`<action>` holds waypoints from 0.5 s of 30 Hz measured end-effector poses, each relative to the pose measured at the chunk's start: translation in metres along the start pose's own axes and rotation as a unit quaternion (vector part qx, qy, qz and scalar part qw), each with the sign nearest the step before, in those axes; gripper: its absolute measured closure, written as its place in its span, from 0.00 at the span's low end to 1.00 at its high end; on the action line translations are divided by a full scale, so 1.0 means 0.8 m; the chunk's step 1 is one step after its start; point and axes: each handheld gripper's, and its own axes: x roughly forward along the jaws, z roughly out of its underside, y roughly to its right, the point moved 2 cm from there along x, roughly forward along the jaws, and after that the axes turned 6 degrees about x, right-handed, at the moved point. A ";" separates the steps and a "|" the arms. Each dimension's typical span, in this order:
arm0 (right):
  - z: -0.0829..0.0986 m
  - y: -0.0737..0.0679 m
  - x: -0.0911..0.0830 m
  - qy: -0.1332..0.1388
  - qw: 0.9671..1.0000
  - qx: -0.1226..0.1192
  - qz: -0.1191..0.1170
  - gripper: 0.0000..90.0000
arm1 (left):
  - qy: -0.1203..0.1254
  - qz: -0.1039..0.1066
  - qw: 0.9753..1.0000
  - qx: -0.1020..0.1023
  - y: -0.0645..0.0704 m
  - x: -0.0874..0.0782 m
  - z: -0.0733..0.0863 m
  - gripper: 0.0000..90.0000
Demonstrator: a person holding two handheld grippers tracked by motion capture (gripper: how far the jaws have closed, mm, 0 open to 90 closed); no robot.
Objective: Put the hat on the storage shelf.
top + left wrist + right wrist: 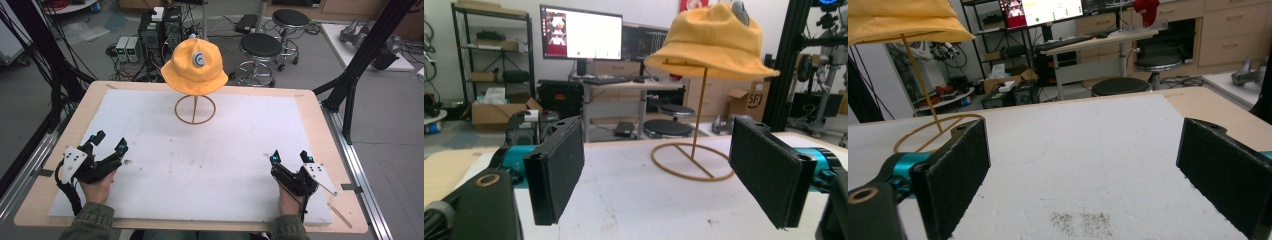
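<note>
While both tongs gape, hat [195,67] tops stand [195,110] beyond.

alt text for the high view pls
A yellow bucket hat sits on a thin wire stand at the far middle of a white-topped table. Near the person, the left gripper and right gripper rest open, holding nothing.

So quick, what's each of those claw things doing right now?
Left gripper: open, holding nothing, above the white mat.
Right gripper: open, holding nothing.
</note>
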 end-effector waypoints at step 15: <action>0.004 -0.002 0.004 -0.014 1.000 -0.001 -0.013 0.07 | -0.034 0.006 0.999 0.000 -0.001 -0.003 0.014 0.25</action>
